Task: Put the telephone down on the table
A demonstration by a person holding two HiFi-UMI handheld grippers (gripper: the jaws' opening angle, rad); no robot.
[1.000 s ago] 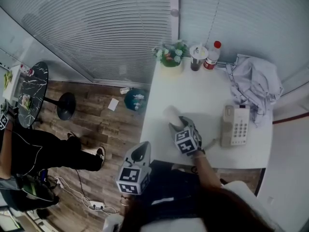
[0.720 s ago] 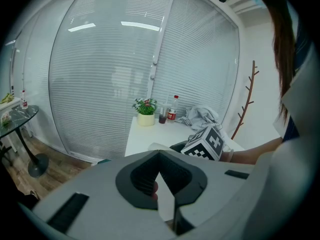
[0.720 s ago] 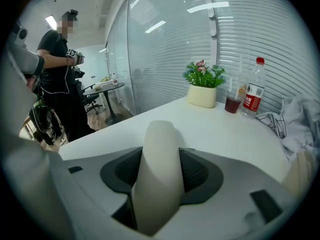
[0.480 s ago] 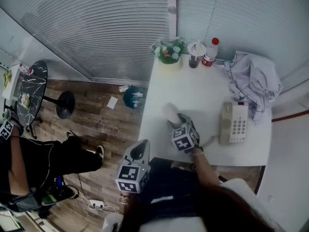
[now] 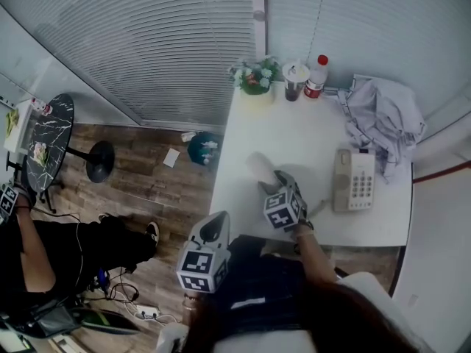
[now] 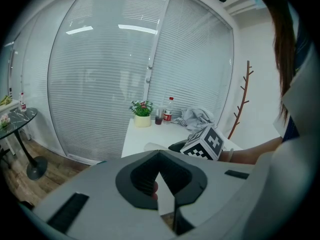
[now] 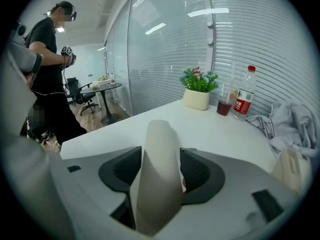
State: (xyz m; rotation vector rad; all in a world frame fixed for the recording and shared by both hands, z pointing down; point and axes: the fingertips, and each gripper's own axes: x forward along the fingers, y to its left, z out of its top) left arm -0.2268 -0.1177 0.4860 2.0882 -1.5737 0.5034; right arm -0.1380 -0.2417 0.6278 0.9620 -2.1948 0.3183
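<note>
Right gripper view: my right gripper (image 5: 269, 184) is opening its jaws with the telephone handset (image 7: 159, 179) between them, and the ribbed pads show on both sides of it.
Handset: it is pale and points away from me over the white table (image 5: 294, 134), near the left front edge. It is well apart from the telephone base (image 5: 353, 181) on the right.
Contact: I cannot tell whether its far end already rests on the tabletop.
Left gripper (image 6: 159, 156): the jaws are together on nothing, and it hangs off the table's front edge, out of the job.
Step in hand: letting go, as I read it.
Doing it well: hold the wrist quiet until both pads are clear, so the handset settles without rolling. Then draw straight back along its length, never sideways.
Risk: a pad could catch the handset and drag it toward the edge.
</note>
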